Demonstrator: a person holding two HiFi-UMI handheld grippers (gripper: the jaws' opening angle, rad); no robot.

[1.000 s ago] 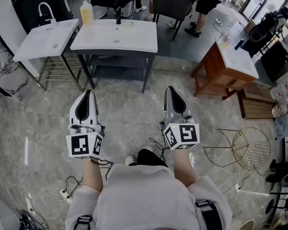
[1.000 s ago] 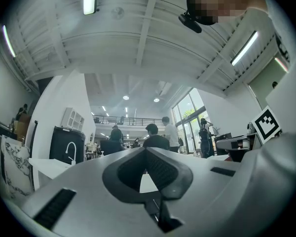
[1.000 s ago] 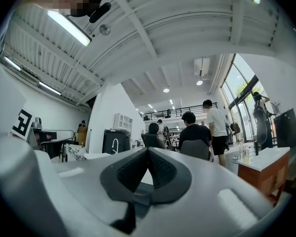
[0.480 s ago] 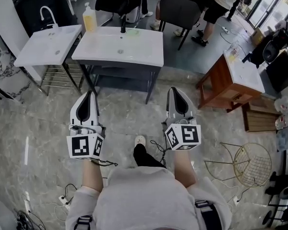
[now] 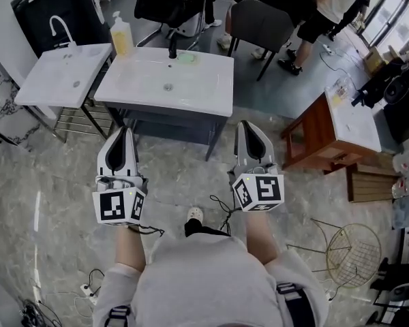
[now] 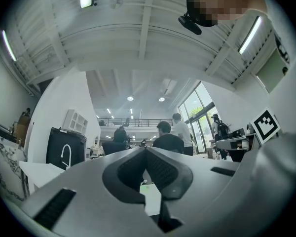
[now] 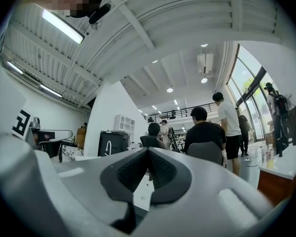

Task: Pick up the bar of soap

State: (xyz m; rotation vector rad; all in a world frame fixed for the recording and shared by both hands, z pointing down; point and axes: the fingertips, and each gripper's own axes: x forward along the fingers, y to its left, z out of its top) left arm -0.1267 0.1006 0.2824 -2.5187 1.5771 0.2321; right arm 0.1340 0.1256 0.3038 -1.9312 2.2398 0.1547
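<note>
The pale green bar of soap point(image 5: 187, 57) lies on the rim of the white sink point(image 5: 198, 87), just right of its black tap point(image 5: 172, 45). Both grippers are held level over the floor, short of the sink's front edge and well apart from the soap. My left gripper point(image 5: 125, 132) is shut with nothing in it, and its jaws meet at a point in the left gripper view point(image 6: 145, 149). My right gripper point(image 5: 246, 125) is likewise shut and empty, its jaws closed together in the right gripper view point(image 7: 148, 151).
A second white sink point(image 5: 58, 73) with a white tap stands to the left, and a yellow soap dispenser point(image 5: 121, 35) stands between the two. A wooden table point(image 5: 341, 125) is at the right, a wire stool point(image 5: 347, 254) lower right. People and chairs point(image 5: 259, 22) are behind the sink. Cables lie on the floor.
The person has walked forward, so the sink has come nearer and sits lower in the head view. Both grippers stay shut, side by side.
</note>
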